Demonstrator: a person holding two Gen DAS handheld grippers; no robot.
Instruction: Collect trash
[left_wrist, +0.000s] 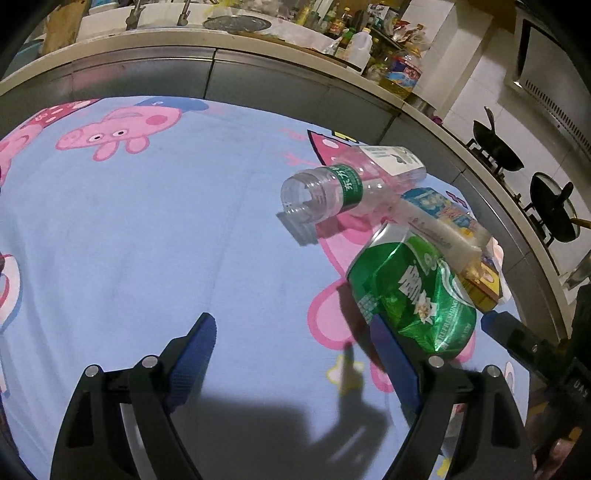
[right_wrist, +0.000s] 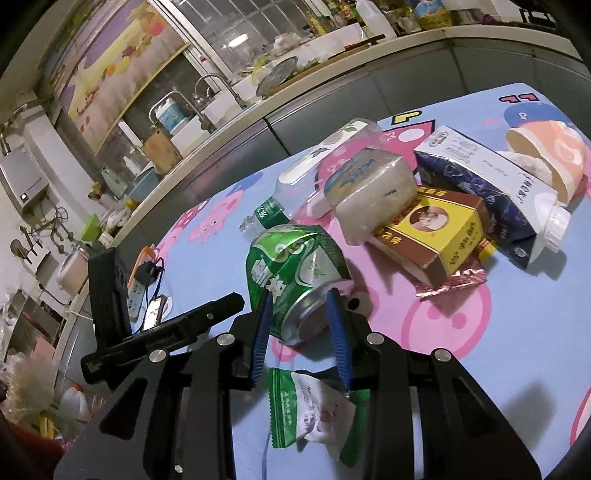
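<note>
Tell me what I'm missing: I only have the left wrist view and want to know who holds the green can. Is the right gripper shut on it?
Observer: Yes. The right gripper has its jaws pressed on the silver end of the crushed green can.
Operator: Anything under that gripper?
Observer: A green and white wrapper lies on the cloth below it.
Operator: What's beyond the yellow box?
Observer: A blue and white carton with a white screw cap lies behind the yellow box.
</note>
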